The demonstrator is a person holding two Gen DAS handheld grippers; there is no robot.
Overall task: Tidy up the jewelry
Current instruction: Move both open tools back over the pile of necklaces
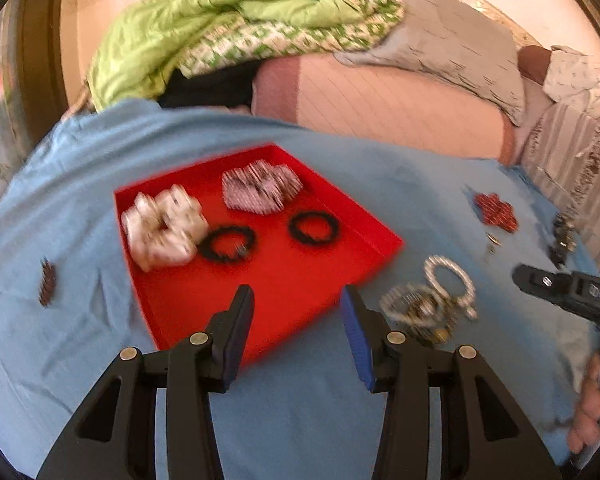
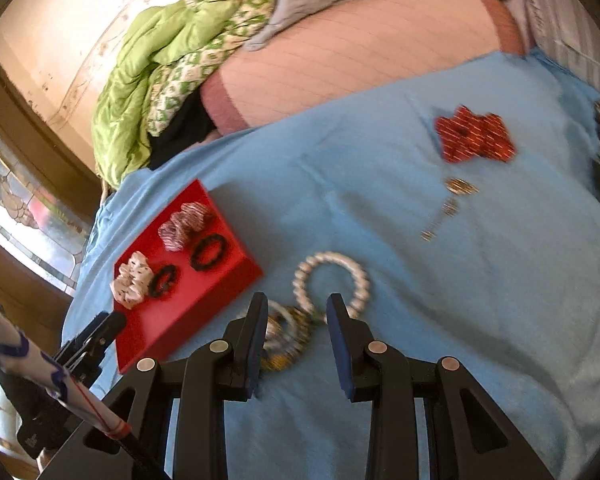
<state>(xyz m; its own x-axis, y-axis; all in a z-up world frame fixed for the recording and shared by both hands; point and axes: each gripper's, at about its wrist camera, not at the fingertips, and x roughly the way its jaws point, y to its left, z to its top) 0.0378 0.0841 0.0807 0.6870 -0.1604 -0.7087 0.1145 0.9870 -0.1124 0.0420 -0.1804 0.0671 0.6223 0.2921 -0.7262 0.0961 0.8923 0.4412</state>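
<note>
— Blue cloth [image 2: 380, 168] on the bed: where's the next piece?

— Bracelet pile [image 2: 300, 320], just off the red tray [image 2: 204, 312]'s near right corner, dead ahead of my right gripper [image 2: 296, 344], nearer than my left gripper [image 1: 298, 332].

— Jaws?

— Both spread, empty. White bead ring [image 2: 332, 276] lies farthest.

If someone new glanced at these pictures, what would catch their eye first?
Probably the red tray on the blue cloth, holding two scrunchies and two black hair ties. Next, the pearl bracelets heaped just right of the tray, and the red scrunchie lying farther right on the cloth.
</note>
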